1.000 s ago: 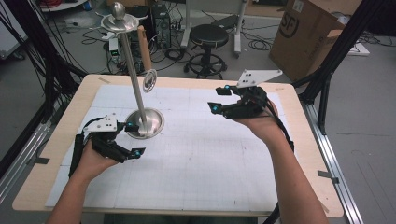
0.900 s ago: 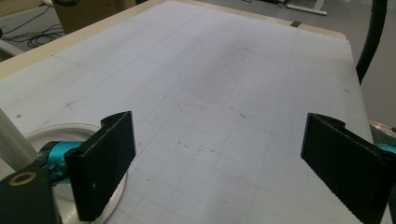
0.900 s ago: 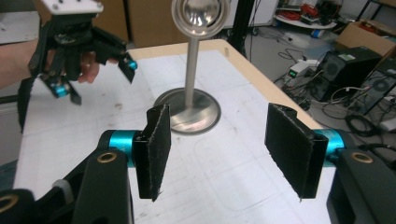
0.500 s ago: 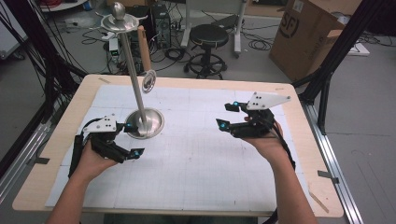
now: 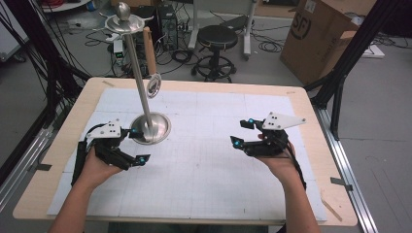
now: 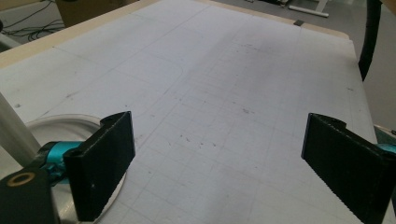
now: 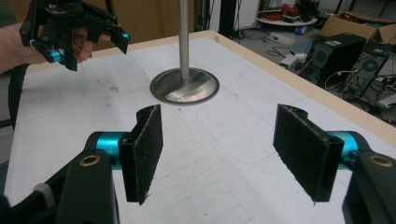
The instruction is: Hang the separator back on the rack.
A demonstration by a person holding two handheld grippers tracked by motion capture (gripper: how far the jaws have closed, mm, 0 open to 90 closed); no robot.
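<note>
- The left tongs (image 5: 132, 145) are hovering over the near left part of the surface (image 5: 301, 102), held in a hand that is coming in from the bottom edge; their jaws are standing wide apart and gripping nothing.
- In the left gripper view, the left tongs (image 6: 219, 158) are looking across bare gridded sheet, with the rim of the stand's base showing just beside one jaw.
- The right tongs (image 5: 244, 133) are sitting over the near right part of the surface, also gaping wide and carrying nothing, with the grey three-cornered plate (image 5: 283, 120) on top.
- In the right gripper view, the right tongs (image 7: 219, 149) are pointing toward the metal stand (image 7: 185, 84), which is standing well apart from them, and the left tongs (image 7: 100, 35) are showing farther off beside it.
- The metal stand (image 5: 145, 111) is standing upright on the left half of the surface, its round base (image 5: 151, 128) resting flat on the white gridded sheet (image 5: 204, 165), just beyond the left tongs and apparently apart from them.
- A small ring-like piece (image 5: 154, 85) is sitting partway up the pole, and a disc with a ball (image 5: 123, 14) is topping it.
- Beyond the surface, a black stool (image 5: 217, 39) and a cardboard box (image 5: 318, 34) are standing on the floor.
</note>
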